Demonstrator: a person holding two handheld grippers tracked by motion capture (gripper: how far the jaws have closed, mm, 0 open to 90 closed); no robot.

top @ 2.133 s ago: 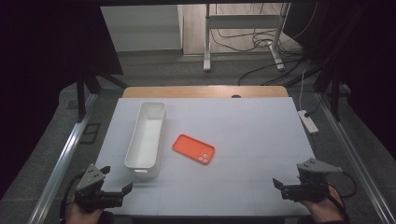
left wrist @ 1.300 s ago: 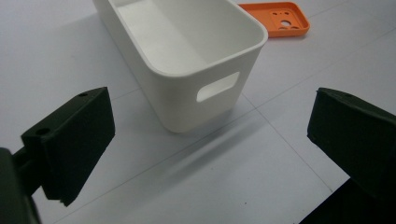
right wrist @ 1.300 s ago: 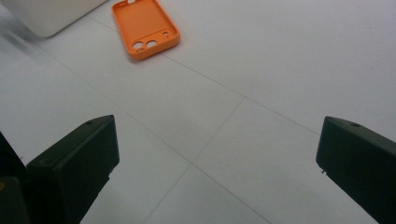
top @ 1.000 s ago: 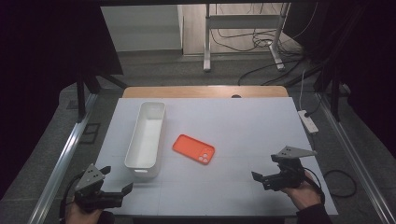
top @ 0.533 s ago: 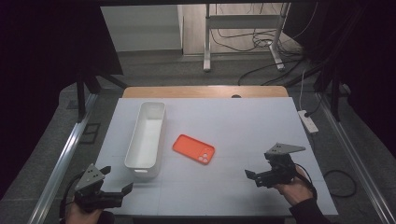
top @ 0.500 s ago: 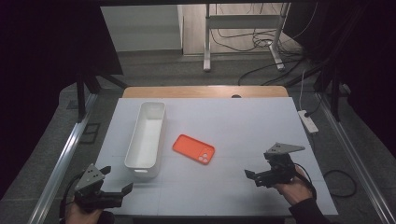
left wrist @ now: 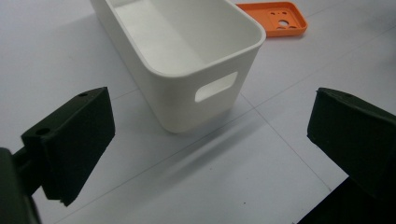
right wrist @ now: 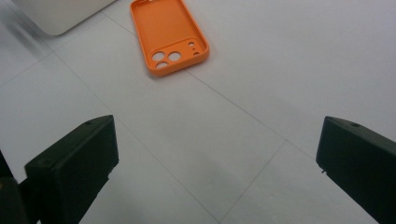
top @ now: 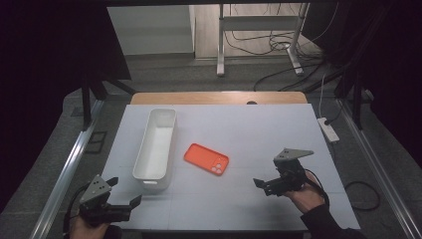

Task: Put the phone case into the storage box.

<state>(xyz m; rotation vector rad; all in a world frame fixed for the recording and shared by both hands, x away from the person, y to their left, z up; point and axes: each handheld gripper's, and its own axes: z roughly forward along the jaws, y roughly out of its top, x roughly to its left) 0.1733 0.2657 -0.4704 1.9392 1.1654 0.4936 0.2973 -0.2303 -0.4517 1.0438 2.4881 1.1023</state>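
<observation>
Two tongs are in play, and both stand with jaws spread wide and nothing between them. The right tongs [top: 271,185] hover over the tabletop [top: 259,129] on the near right, aimed at the orange phone case [top: 206,159], which lies flat with its hollow side up, near the middle and just beside the white bin [top: 155,144] without touching it. In the right gripper view the case [right wrist: 168,35] sits ahead and a little off to one side of the jaws, its camera cut-outs at the near end. The left tongs [top: 112,206] wait at the near left edge, facing the bin's handle slot [left wrist: 215,86].

The step in hand looks like reaching for the case. To do it well, turn the right tongs so the jaws line up across the case's short width. Come down low, because the case is thin and flat; one jaw tip probably has to catch the raised rim while the other presses the outer wall. A shallow tilt should help the tip bite. The soft rim may slip, so close slowly, and keep clear of the bin.
</observation>
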